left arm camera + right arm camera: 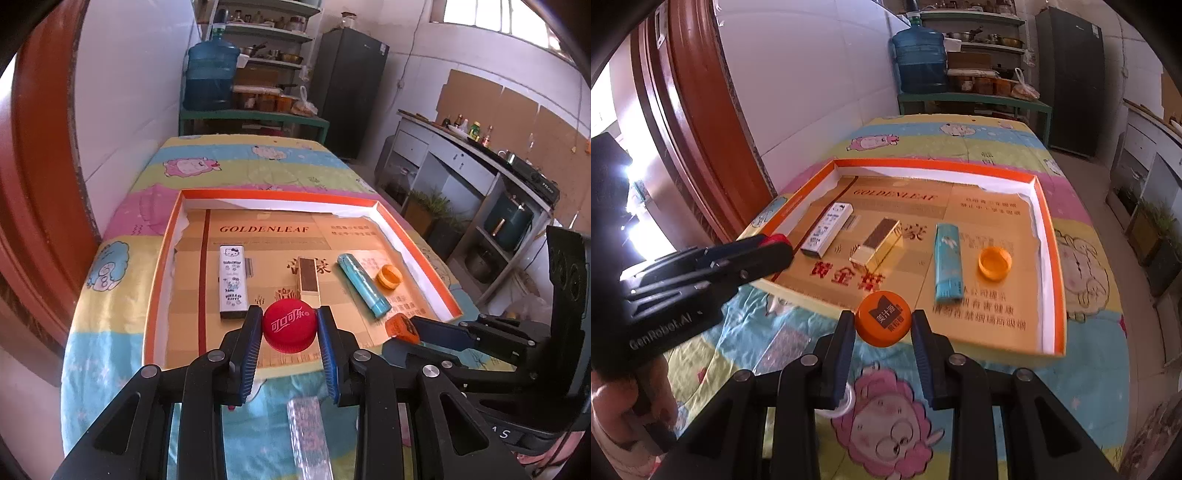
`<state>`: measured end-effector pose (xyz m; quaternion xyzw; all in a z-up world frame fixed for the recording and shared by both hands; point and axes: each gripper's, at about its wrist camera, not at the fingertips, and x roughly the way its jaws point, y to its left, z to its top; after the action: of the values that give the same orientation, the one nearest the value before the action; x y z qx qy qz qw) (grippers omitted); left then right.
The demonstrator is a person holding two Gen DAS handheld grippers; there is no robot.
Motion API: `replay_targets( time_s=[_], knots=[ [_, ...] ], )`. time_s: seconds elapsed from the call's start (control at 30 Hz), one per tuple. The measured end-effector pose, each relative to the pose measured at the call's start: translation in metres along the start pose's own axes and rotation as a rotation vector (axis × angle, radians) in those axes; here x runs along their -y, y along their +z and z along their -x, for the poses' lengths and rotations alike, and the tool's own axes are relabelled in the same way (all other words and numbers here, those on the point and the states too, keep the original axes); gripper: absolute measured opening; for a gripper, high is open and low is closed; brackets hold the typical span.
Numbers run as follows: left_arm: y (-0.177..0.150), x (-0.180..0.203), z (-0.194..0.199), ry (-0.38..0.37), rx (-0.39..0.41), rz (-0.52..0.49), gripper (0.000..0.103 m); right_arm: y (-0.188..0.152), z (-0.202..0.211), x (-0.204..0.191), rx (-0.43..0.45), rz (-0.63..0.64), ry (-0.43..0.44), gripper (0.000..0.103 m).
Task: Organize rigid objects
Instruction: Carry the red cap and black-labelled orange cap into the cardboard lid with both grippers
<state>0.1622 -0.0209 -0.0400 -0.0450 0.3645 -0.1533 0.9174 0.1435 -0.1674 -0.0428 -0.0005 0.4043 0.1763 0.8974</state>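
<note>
My left tool [290,328] pinches the red plastic bottle cap [290,328]; my right tool [882,325] pinches the orange printed cap [882,323]. I should lower both level inside the orange-rimmed cardboard tray [1049,236], beside the row.

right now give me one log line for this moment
left tongs: shut on red cap | right tongs: shut on orange cap | both over tray front edge

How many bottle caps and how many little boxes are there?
Caps: 3 (red cap, orange cap, yellow cap)
Boxes: 3 (white box, gold box, teal box)
Total: 6
</note>
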Motion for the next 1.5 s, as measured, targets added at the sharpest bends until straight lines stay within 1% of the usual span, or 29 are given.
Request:
replay_targets(
  time_s=[0.23, 0.8, 1.07, 1.37, 1.5],
  knots=[
    [0.01, -0.002, -0.019, 0.002, -0.016, 0.006, 0.031, 0.012, -0.014, 0.005, -0.002, 0.003, 0.009, 0.032],
    [0.029, -0.004, -0.055, 0.018, -0.067, 0.004, 0.031, 0.025, -0.036, 0.014, -0.021, 0.002, 0.015, 0.032],
    [0.03, -0.006, -0.075, 0.044, -0.112, -0.007, 0.031, 0.027, -0.049, 0.015, -0.046, 0.009, 0.015, 0.032],
    [0.026, -0.005, -0.094, 0.056, -0.156, -0.024, 0.031, 0.028, -0.06, 0.015, -0.07, 0.021, 0.004, 0.032],
    [0.025, -0.004, -0.095, 0.063, -0.149, -0.037, 0.031, 0.027, -0.063, 0.014, -0.076, 0.029, -0.004, 0.032]
  ],
)
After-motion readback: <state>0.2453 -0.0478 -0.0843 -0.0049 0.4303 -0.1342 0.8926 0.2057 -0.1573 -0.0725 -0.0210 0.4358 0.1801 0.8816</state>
